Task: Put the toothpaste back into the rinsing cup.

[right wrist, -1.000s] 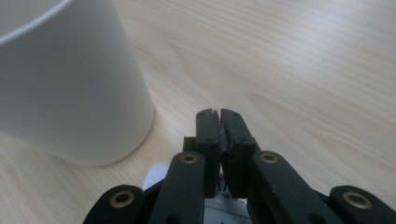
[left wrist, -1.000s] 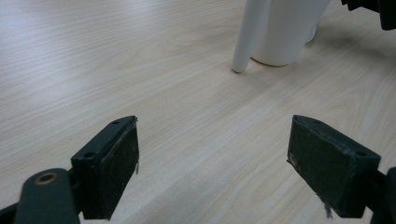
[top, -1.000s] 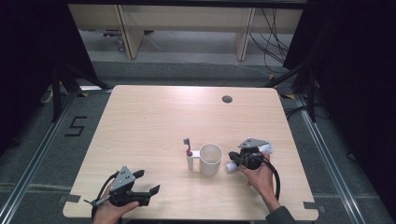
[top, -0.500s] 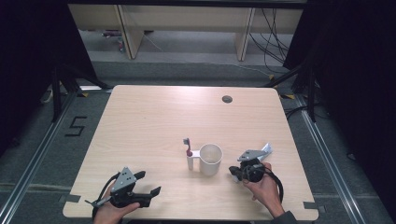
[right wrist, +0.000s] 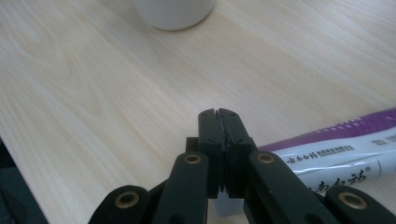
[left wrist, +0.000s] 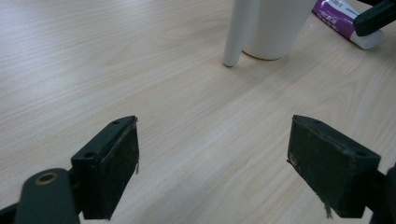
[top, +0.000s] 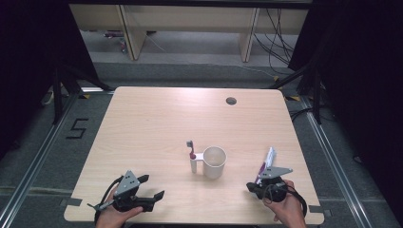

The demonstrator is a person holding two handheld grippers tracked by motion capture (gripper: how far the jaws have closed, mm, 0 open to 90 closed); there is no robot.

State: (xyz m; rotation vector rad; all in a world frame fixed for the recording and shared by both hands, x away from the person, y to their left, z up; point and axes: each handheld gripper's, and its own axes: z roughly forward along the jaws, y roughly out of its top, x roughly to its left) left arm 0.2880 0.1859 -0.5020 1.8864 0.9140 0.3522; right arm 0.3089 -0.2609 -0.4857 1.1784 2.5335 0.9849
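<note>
A white cup (top: 215, 162) stands mid-table, with a white holder (top: 193, 164) at its left carrying a toothbrush (top: 190, 147) that has a red head. A white and purple toothpaste tube (top: 267, 163) lies flat on the table right of the cup; its near end runs under my right gripper (top: 250, 187). That gripper's jaws are shut tip to tip with nothing between them (right wrist: 218, 115), and the tube (right wrist: 336, 148) lies beside them. My left gripper (top: 153, 188) sits at the front left, open and empty (left wrist: 215, 158), facing the cup (left wrist: 271, 28).
A round cable hole (top: 231, 100) sits near the table's far edge (top: 199, 89). Black cables trail from both grippers at the front edge. Shelving and floor cables lie beyond the table.
My right gripper has drawn back from beside the cup toward the front edge. The tube went from raised at the gripper to lying flat on the table. The left gripper barely moved.
</note>
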